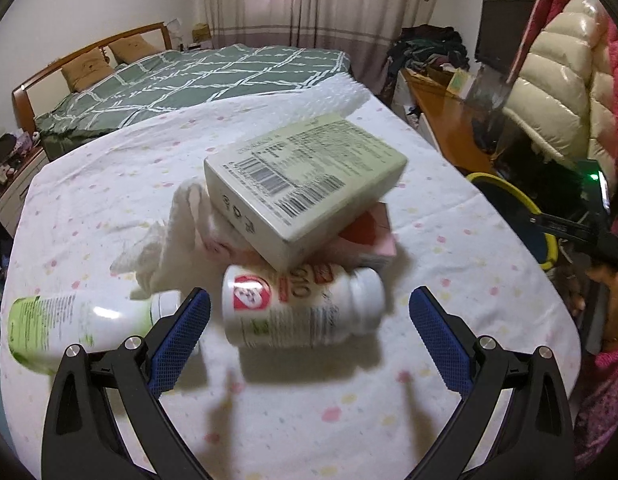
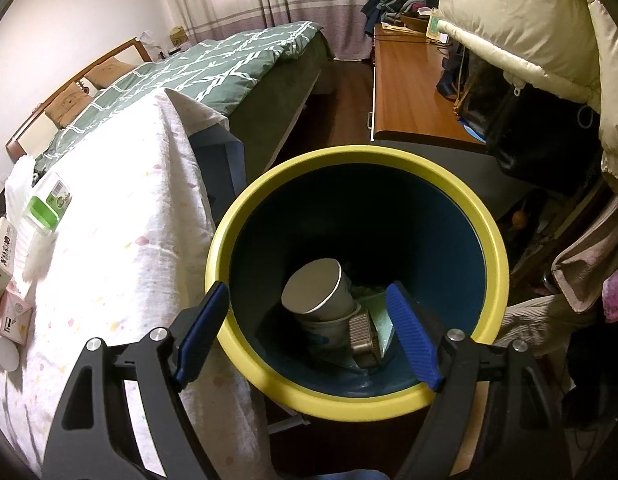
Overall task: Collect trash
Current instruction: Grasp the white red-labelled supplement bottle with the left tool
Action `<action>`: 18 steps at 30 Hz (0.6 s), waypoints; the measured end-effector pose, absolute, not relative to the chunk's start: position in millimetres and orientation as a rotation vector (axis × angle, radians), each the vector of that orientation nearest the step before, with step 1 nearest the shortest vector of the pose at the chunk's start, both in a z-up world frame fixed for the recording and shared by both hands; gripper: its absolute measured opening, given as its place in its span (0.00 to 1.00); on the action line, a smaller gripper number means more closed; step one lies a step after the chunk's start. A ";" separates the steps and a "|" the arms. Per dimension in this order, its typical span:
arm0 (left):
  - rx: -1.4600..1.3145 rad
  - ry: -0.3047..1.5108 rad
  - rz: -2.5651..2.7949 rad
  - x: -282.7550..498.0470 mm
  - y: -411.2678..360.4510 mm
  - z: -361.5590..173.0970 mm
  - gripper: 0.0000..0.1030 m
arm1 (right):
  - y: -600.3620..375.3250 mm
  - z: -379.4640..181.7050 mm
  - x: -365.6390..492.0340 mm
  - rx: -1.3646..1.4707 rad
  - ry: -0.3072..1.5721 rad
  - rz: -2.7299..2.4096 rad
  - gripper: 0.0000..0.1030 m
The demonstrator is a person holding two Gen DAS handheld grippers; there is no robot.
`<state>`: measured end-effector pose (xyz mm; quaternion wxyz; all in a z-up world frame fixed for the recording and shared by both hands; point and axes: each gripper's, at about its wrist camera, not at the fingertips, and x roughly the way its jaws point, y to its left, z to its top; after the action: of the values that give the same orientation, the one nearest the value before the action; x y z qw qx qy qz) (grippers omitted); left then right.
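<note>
Left gripper [image 1: 309, 312] pitched steeply down over the table [image 1: 269, 420], jaws spread wide, nothing gripped. A white bottle with a red label [image 1: 297, 308] lies on its side between the 2 blue pads, no contact visible. A second bottle with a green label [image 1: 69, 328] lies just left of the left finger. Behind them: a pale green box [image 1: 305, 184] resting tilted on a pink carton [image 1: 373, 236] and crumpled tissue [image 1: 169, 240].

Right gripper [image 2: 309, 328] also angled down, jaws wide and empty, hovering over the yellow-rimmed bin [image 2: 485, 216] beside the table edge. Bin holds a paper cup [image 2: 317, 288] and a foil tray [image 2: 363, 336].
</note>
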<state>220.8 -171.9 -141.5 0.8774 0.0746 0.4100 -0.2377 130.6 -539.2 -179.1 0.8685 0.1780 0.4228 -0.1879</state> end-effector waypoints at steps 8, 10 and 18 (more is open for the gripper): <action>0.182 0.870 -0.491 238.8 -181.4 -152.8 0.95 | -540.7 -182.1 132.2 0.374 0.894 -0.386 0.74; 0.182 0.882 -0.494 241.2 -184.2 -155.3 0.95 | -541.1 -182.7 132.7 0.375 0.896 -0.384 0.74; 0.216 0.919 -0.475 245.5 -192.9 -169.5 0.81 | -540.0 -184.9 132.7 0.374 0.897 -0.383 0.74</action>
<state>245.5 -192.9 -169.5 0.8636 0.1032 0.4383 -0.2266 132.7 -540.0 -184.9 0.8666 0.1787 0.4285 -0.1829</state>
